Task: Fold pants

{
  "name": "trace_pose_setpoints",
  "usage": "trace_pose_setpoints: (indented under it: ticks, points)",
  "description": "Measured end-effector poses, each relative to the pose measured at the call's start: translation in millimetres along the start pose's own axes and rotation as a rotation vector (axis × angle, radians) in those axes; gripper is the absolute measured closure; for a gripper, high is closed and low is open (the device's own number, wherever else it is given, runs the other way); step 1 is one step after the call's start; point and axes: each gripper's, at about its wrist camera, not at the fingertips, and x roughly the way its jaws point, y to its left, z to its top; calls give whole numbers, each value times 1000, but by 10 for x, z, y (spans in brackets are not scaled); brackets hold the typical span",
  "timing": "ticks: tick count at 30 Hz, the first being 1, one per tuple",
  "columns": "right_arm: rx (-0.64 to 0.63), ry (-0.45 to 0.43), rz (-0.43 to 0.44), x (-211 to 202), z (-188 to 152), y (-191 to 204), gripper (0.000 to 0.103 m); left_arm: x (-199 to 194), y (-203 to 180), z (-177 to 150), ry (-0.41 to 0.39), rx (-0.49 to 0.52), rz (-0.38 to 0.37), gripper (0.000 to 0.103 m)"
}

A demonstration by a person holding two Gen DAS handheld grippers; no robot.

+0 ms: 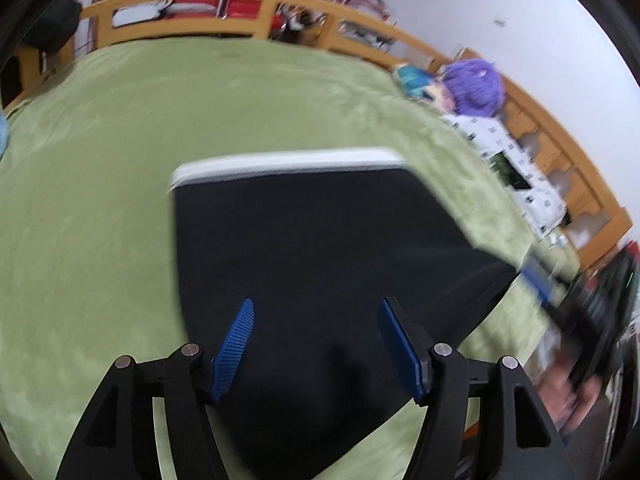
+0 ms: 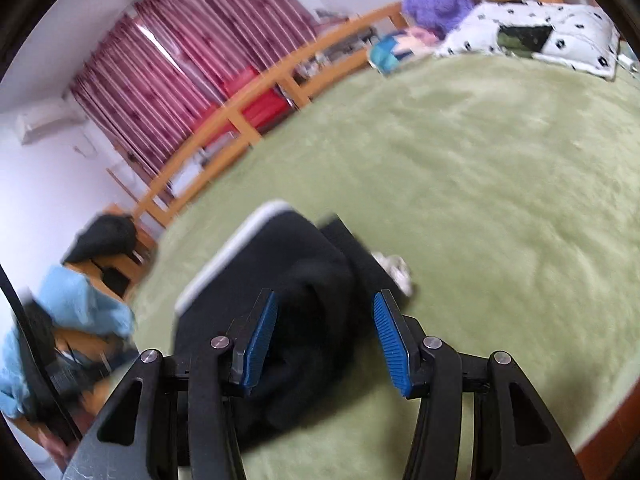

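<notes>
Two claws, both spread wide and empty: left claw (image 1: 316,344), right claw (image 2: 324,336), each poised over the pants (image 1: 320,240). One pair of black pants, white-striped, lying part-folded on one green bed (image 1: 100,200). Risk, as judged: one-sided pinch drags a single layer, skewing the fold; bunched cloth near the right claw may crease.

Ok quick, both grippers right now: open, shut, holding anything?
Left gripper: open, empty, above the black pants.
Right gripper: open, empty, over the pants' bunched edge.
</notes>
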Motion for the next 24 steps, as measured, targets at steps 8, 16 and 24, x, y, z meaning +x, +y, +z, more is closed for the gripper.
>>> trace_pose_setpoints:
  ticks: [8, 16, 24]
  points:
    - [-176, 314, -182, 725, -76, 184, 59, 72, 354, -436, 62, -62, 40, 40]
    - [62, 259, 349, 313, 35, 70, 89, -61, 458, -436, 30, -116, -112, 40]
    - [-96, 401, -84, 650, -289, -246, 78, 236, 330, -649, 104, -78, -48, 39]
